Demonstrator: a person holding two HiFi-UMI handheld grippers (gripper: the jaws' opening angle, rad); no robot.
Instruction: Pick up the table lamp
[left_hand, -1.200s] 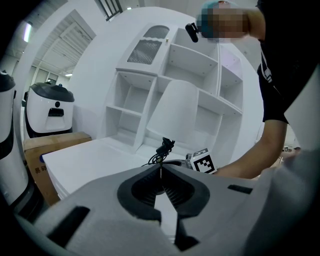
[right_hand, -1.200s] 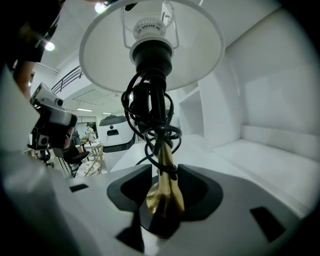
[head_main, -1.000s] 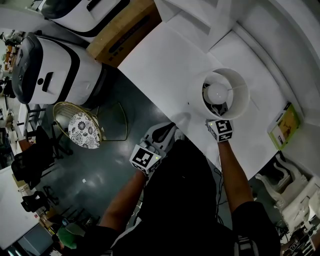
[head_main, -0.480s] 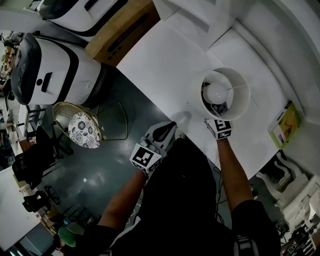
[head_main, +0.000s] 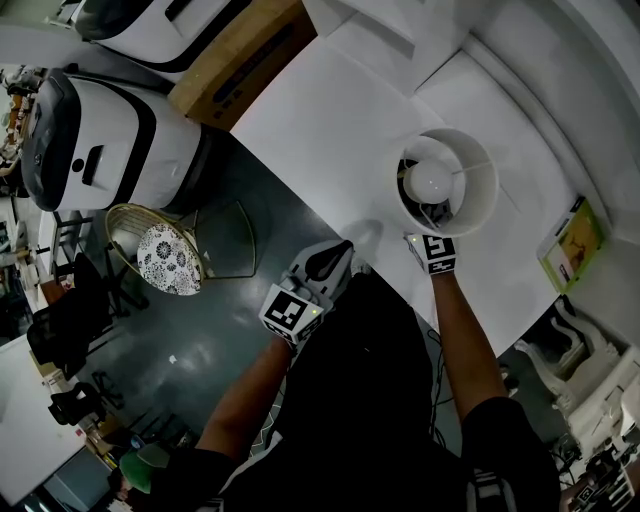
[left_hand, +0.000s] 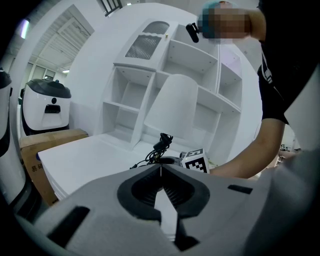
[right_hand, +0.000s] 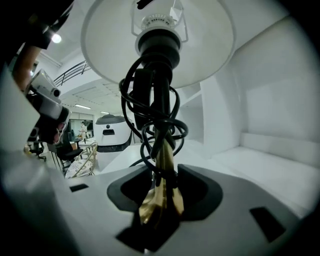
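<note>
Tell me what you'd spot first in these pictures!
The table lamp with its big round white shade stands out against the white table. The right gripper has its jaws closed on the lamp's gold stem, where a black cord is wound. The left gripper is shut and empty.

Operator kit: black top, two pale grey handheld tools.
Short-sleeved black top (head_main: 400, 400), with white print on the sleeve (left_hand: 267, 75). Left tool (head_main: 338, 252) and right tool (head_main: 428, 228) match: each has a pale grey moulded shell and, at the hand end, a white cube (head_main: 290, 313) with black square markers. In the gripper views, each front is a wide grey plate with a black recessed pocket. Ribbed black pads (left_hand: 177, 192) sit inside it, and small dark rectangular slots sit to either side.
</note>
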